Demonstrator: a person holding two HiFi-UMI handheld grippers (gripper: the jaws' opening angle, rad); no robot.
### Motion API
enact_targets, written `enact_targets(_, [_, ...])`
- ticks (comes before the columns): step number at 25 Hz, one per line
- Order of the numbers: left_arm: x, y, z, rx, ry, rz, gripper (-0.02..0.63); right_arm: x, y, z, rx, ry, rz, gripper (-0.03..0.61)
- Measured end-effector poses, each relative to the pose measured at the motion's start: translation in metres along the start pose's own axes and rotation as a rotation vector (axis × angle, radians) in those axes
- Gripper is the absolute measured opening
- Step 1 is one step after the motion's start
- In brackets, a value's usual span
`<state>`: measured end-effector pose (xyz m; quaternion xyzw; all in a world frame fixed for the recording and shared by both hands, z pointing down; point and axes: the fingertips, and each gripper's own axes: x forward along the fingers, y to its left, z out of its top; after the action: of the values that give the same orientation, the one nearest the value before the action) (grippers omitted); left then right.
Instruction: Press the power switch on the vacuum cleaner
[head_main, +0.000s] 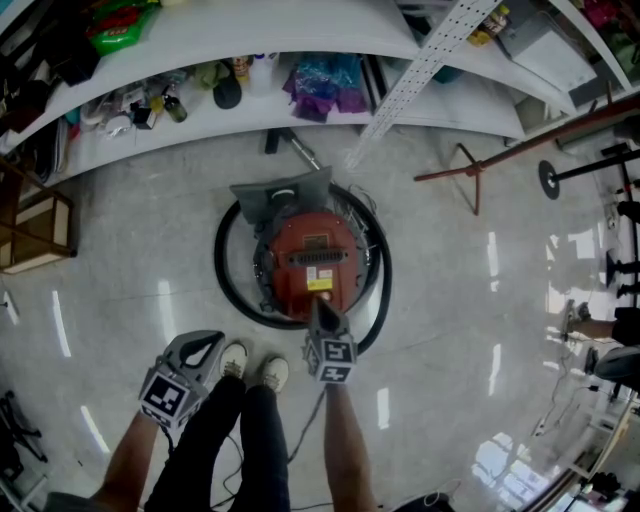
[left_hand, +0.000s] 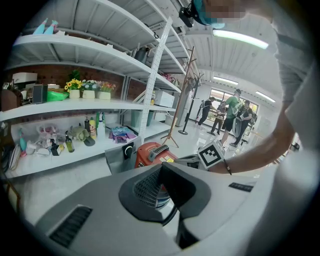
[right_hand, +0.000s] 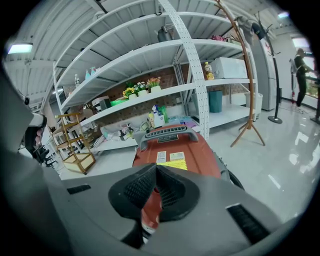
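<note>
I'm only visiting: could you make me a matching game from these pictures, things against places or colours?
1 vacuum cleaner
2 hose
3 right gripper
4 left gripper

A black, looped round the vacuum cleaner
B beside the person's shoes
C red, with a yellow label
D over the vacuum cleaner's near end

Pairs: 1C, 2A, 3D, 4B

We cannot find the power switch. In the head view the right gripper (head_main: 320, 305) covers the near end of the vacuum cleaner (head_main: 312, 250), and in the right gripper view its own body hides that end. The shelf bottles' (left_hand: 68, 142) labels are too small to read.
</note>
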<state>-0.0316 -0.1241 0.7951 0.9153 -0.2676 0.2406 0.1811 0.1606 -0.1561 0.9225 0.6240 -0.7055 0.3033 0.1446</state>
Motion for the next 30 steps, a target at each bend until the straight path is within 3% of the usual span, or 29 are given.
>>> enact_targets(30, [-0.001, -0.002, -0.013, 0.002, 0.006, -0.005, 0.009, 0.008, -0.002, -0.014, -0.062, 0.019, -0.043, 0.011])
